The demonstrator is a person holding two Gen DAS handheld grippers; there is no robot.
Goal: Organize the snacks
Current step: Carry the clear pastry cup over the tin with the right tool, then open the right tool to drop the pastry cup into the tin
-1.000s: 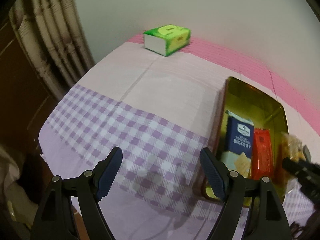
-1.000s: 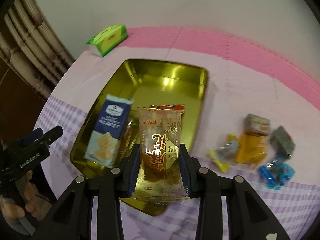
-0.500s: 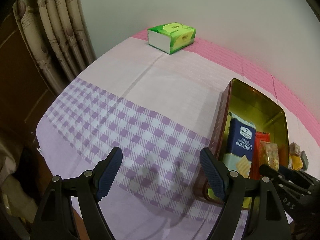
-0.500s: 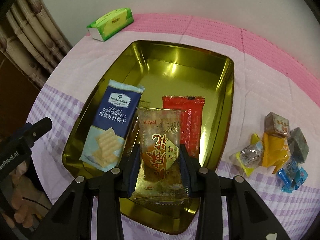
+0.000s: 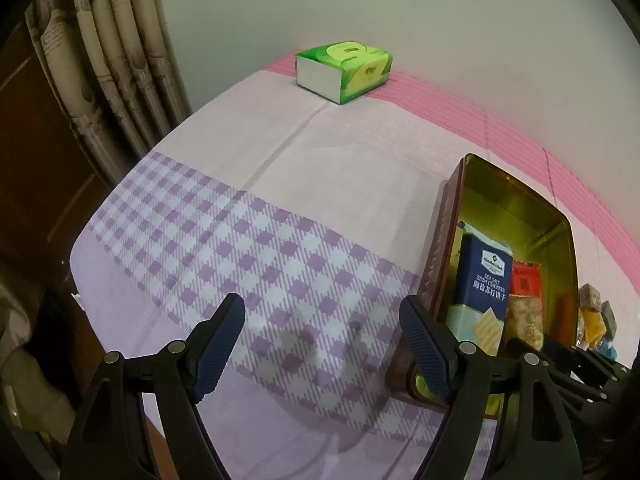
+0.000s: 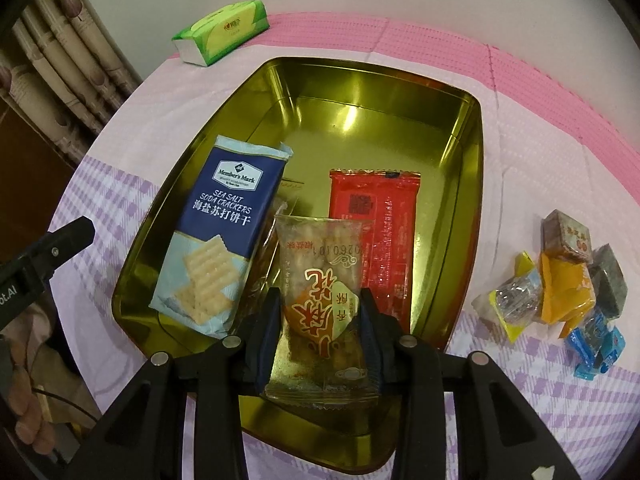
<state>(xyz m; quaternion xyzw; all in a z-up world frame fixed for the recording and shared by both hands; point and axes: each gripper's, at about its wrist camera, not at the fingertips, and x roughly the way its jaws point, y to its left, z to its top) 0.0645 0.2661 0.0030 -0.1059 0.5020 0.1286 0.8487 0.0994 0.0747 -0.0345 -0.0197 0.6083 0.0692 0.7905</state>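
My right gripper (image 6: pixel 320 304) holds a clear snack packet (image 6: pixel 320 248) with red lettering low over the near end of a gold tin (image 6: pixel 360 92). Its jaws are opening, with the packet still between the pads. Inside the tin lie a blue sea salt cracker pack (image 6: pixel 224 220) on the left and a red packet (image 6: pixel 376 220) on the right. Several small wrapped candies (image 6: pixel 560 272) sit on the cloth right of the tin. My left gripper (image 5: pixel 320 312) stands open over the purple checked cloth, left of the tin (image 5: pixel 520 200), with nothing between its fingers.
A green tissue pack (image 5: pixel 344 70) rests at the far edge by the wall. Folded curtains (image 5: pixel 112 80) hang beyond the table's left edge. The far half of the tin floor is bare.
My right gripper has come down toward the tin with the clear packet, so the tin looks larger. The left gripper has stayed over the checked cloth.
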